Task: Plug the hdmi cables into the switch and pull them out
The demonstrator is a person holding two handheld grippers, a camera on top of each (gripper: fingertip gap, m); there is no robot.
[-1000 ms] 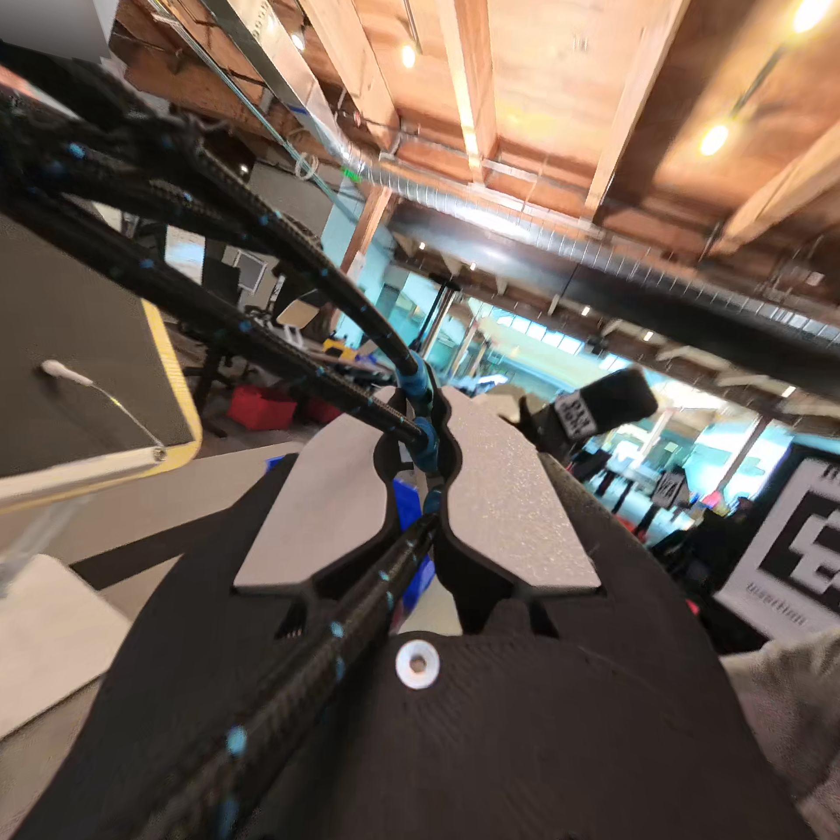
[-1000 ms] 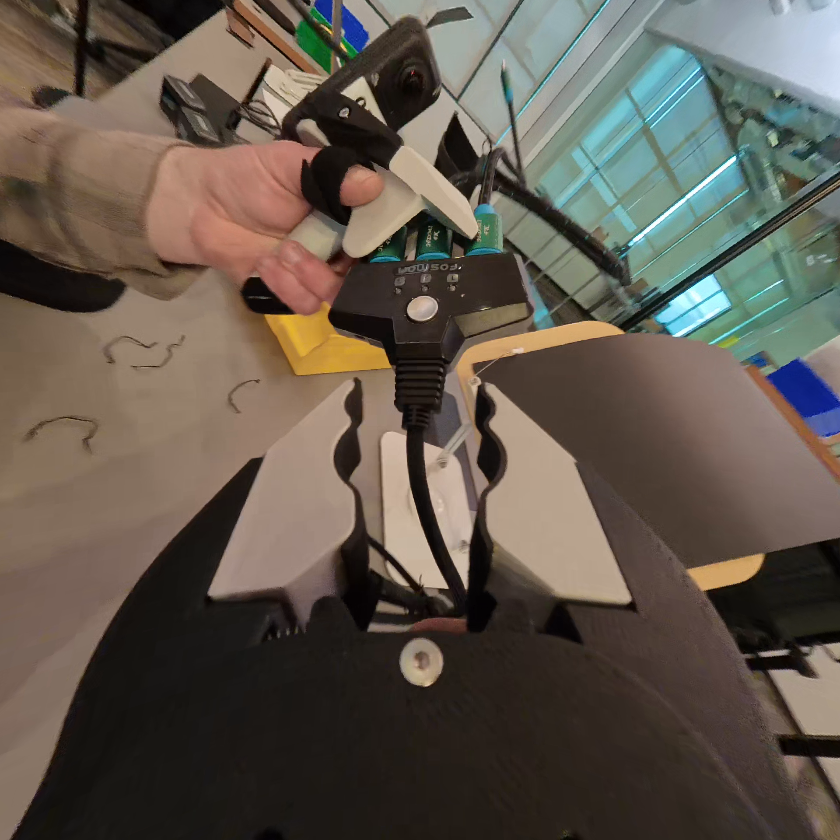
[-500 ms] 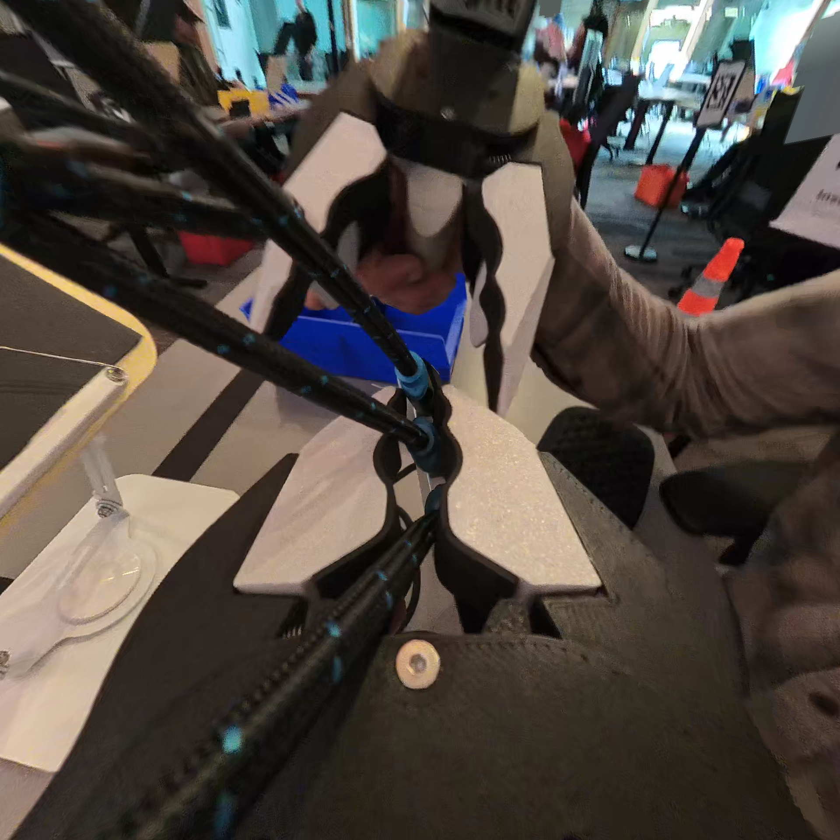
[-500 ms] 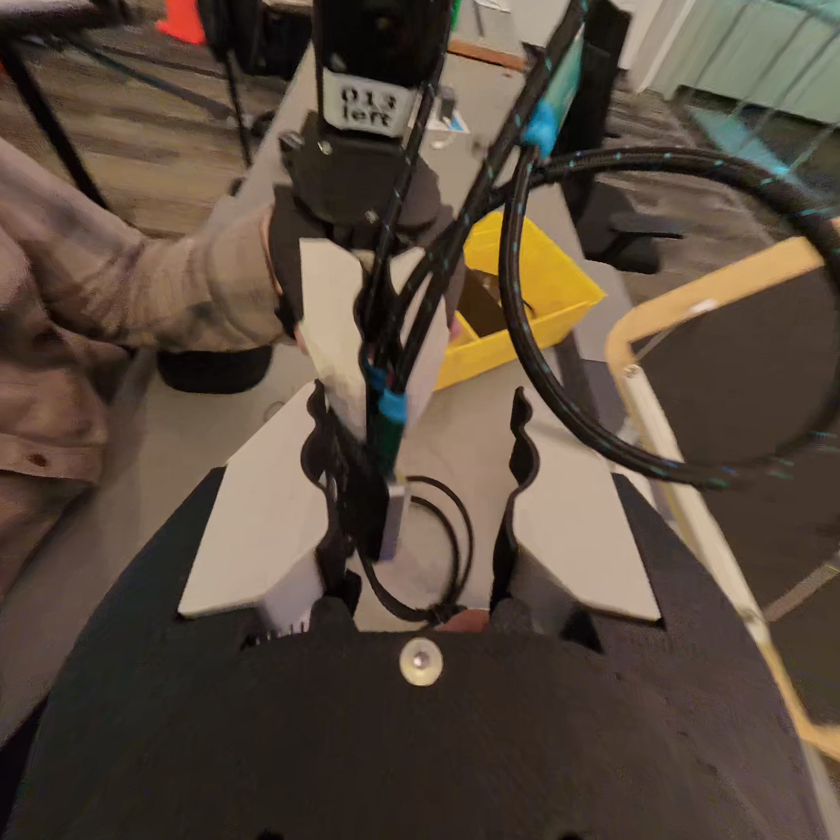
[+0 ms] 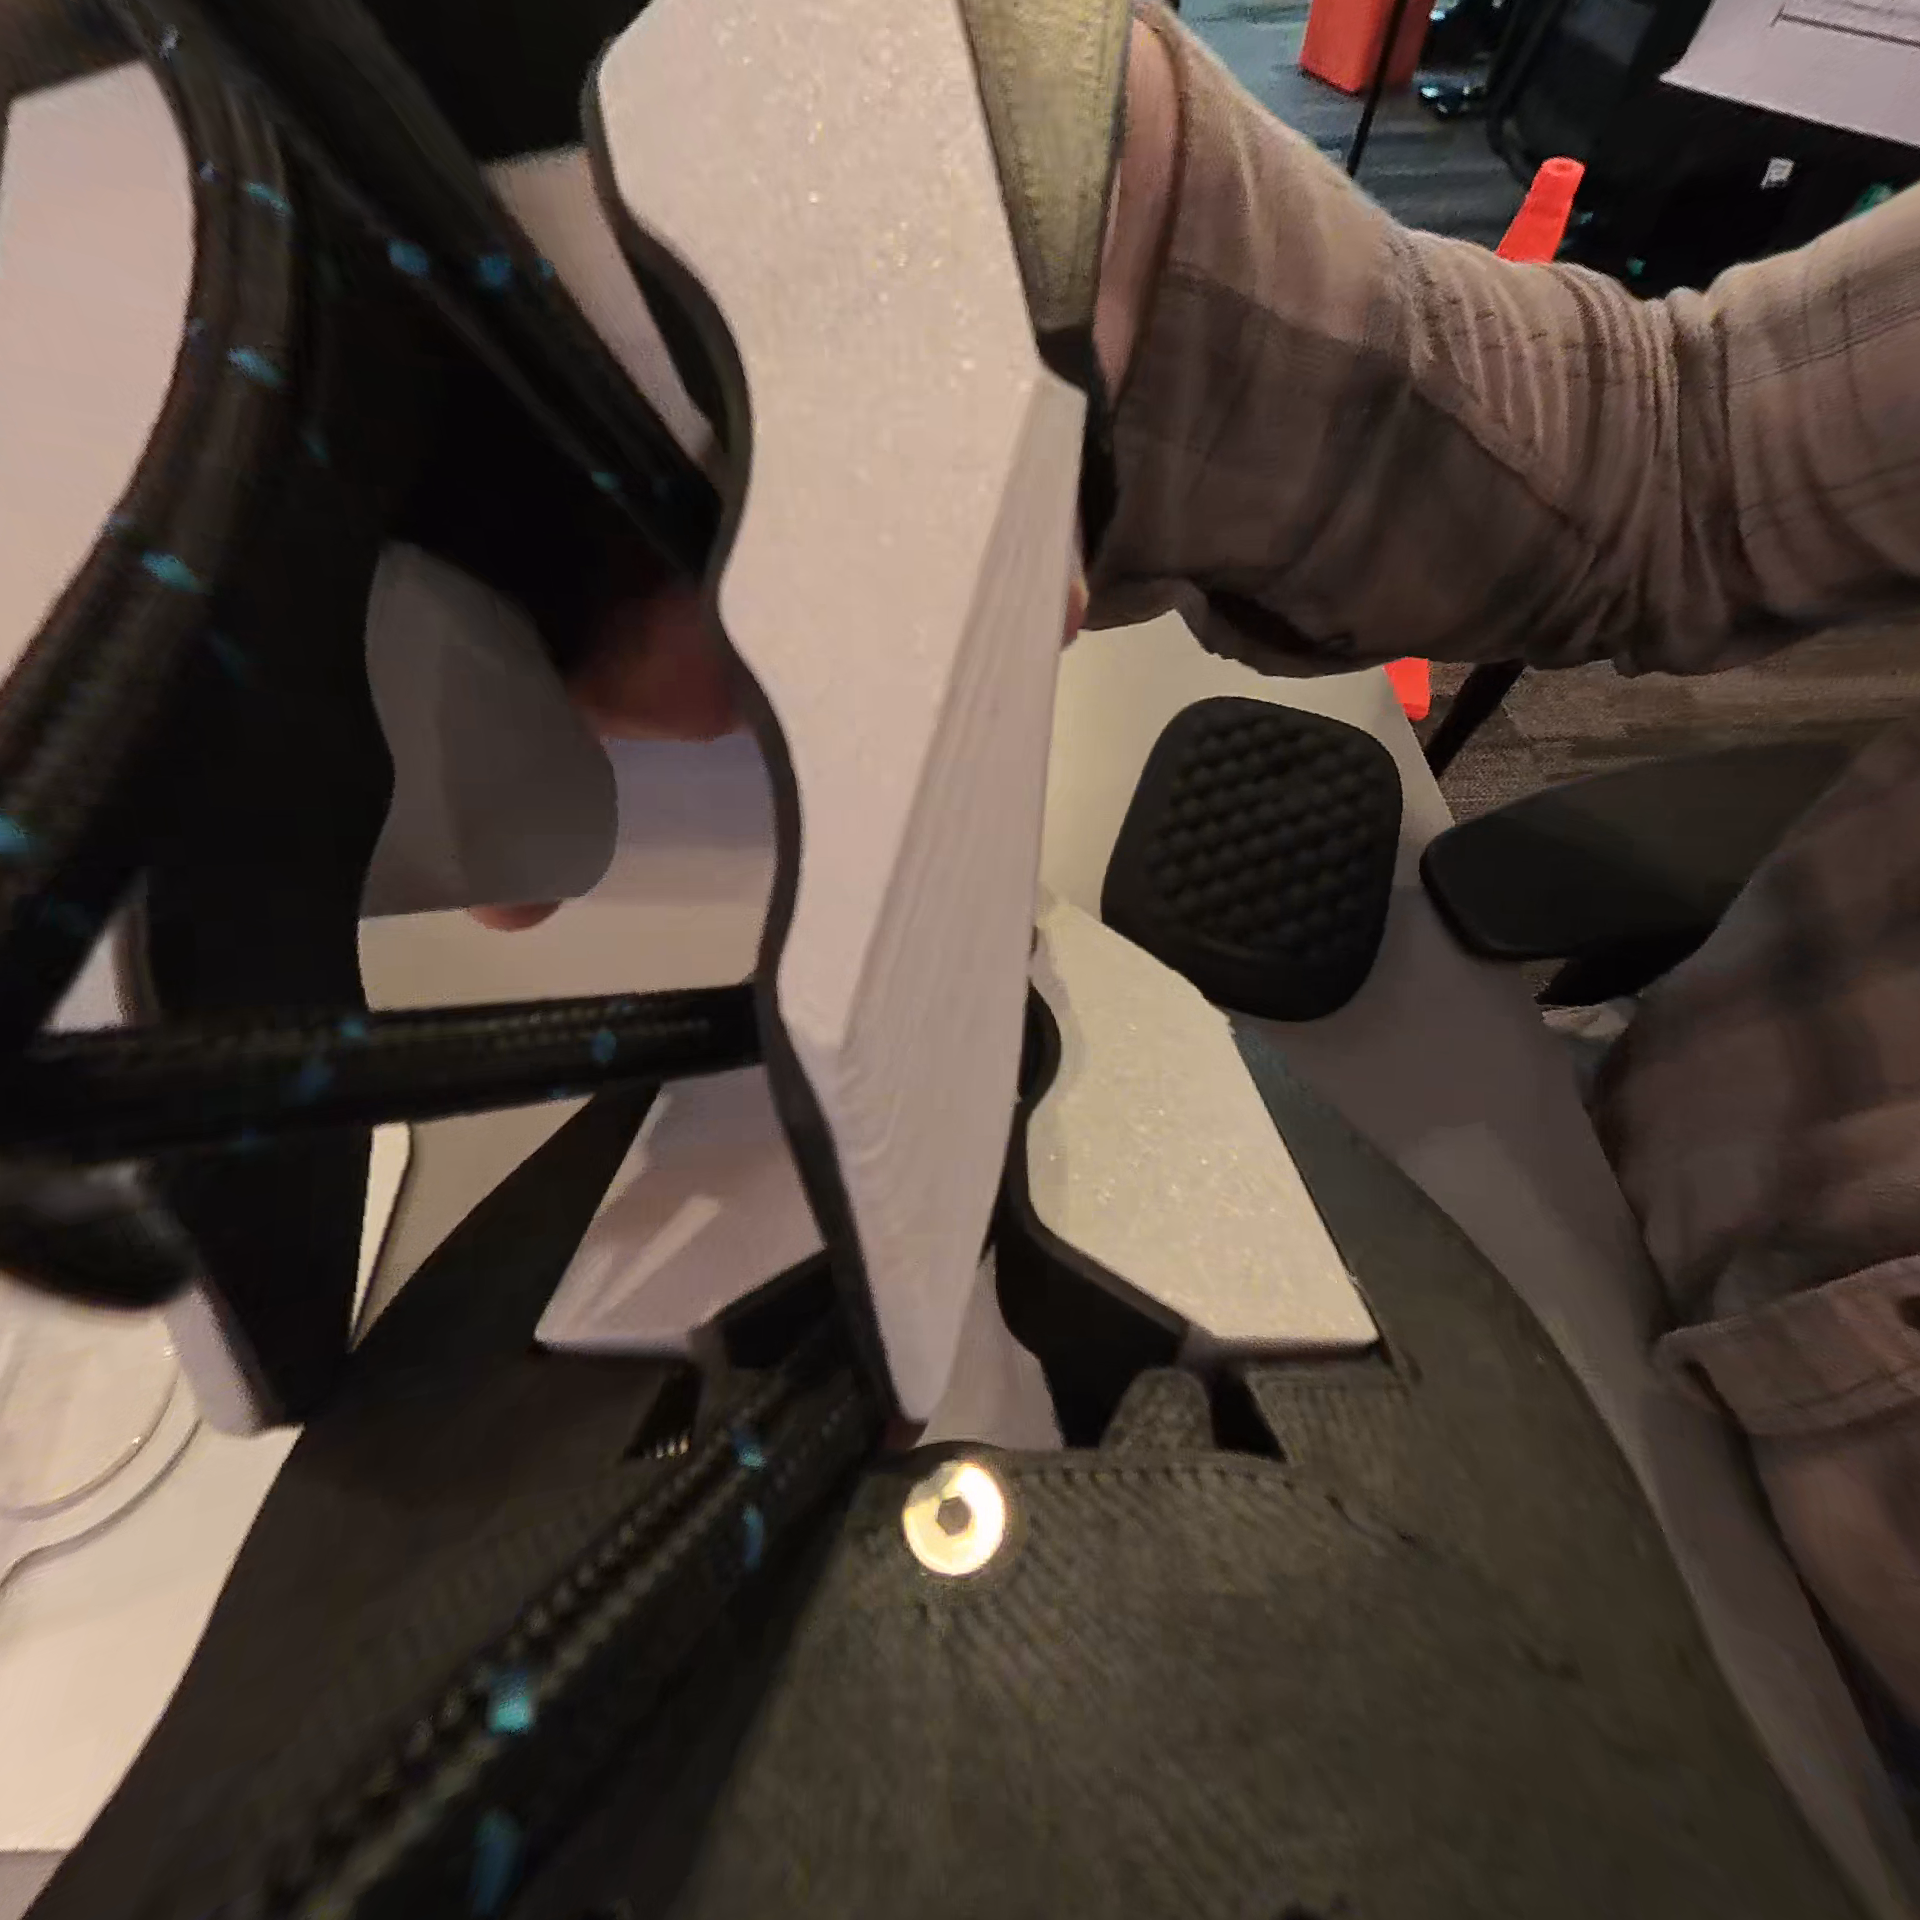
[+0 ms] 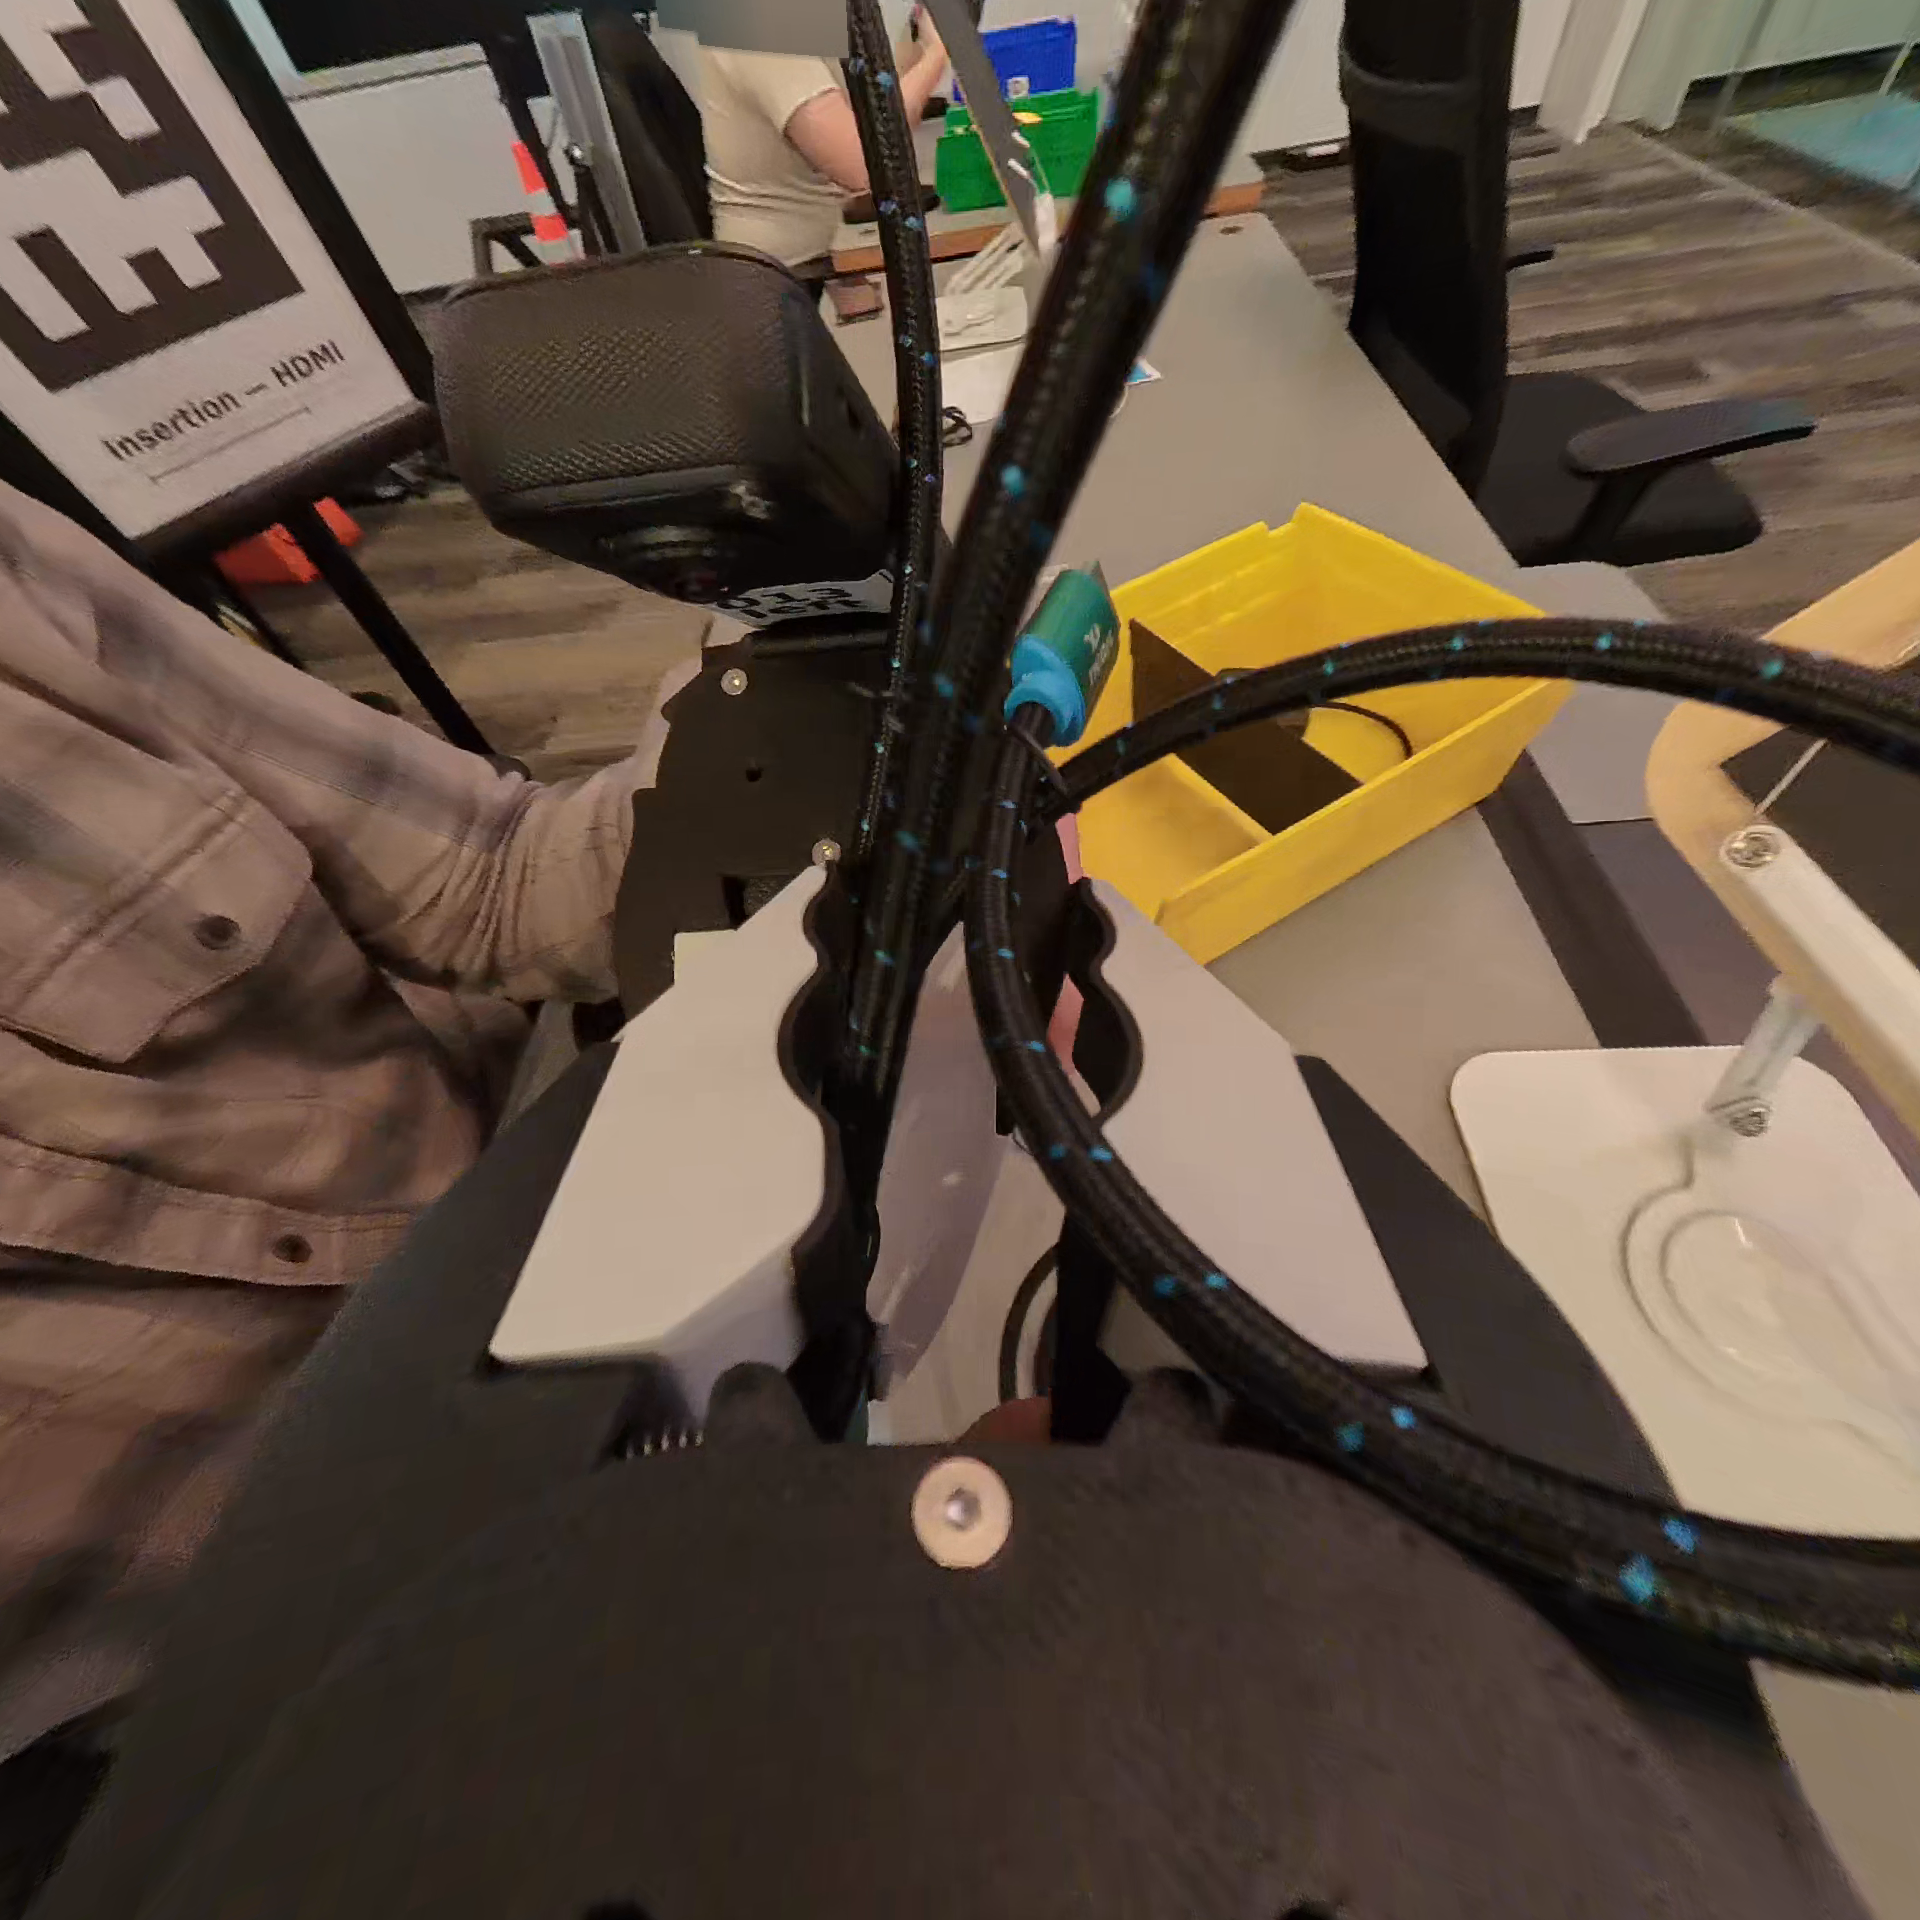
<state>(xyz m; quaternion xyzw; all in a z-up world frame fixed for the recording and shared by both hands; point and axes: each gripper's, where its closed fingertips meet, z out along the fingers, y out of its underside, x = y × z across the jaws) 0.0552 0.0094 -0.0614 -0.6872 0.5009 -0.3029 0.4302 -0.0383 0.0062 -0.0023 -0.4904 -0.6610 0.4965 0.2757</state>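
Black braided HDMI cables (image 5: 364, 1049) with blue flecks cross both views. My left gripper (image 5: 987, 1039) is shut on a cable that runs down through its jaws (image 5: 623, 1558). One white finger (image 5: 883, 623) of my right gripper pushes in between the left fingers. In the right wrist view my right gripper (image 6: 954, 904) is open. The left gripper's finger (image 6: 935, 1195) and cables (image 6: 868, 1039) stand inside its jaws. A teal HDMI plug (image 6: 1075, 644) hangs free above. A cable loop (image 6: 1247, 1330) crosses the right finger. The switch is hidden; only a thin black cord (image 6: 1018, 1309) shows.
A yellow bin (image 6: 1351, 748) sits on the grey table (image 6: 1403, 987) ahead. A white stand base (image 6: 1662, 1247) and a wood-rimmed board (image 6: 1704, 748) are at the right. A black armrest pad (image 5: 1257, 852), office chairs (image 6: 1621, 488), a sign board (image 6: 156, 260) and orange cones (image 5: 1538, 218) surround.
The left view has swung down from the ceiling to the table. Both grippers have closed in until their fingers interlock. The switch, plainly seen a second ago, is now hidden.
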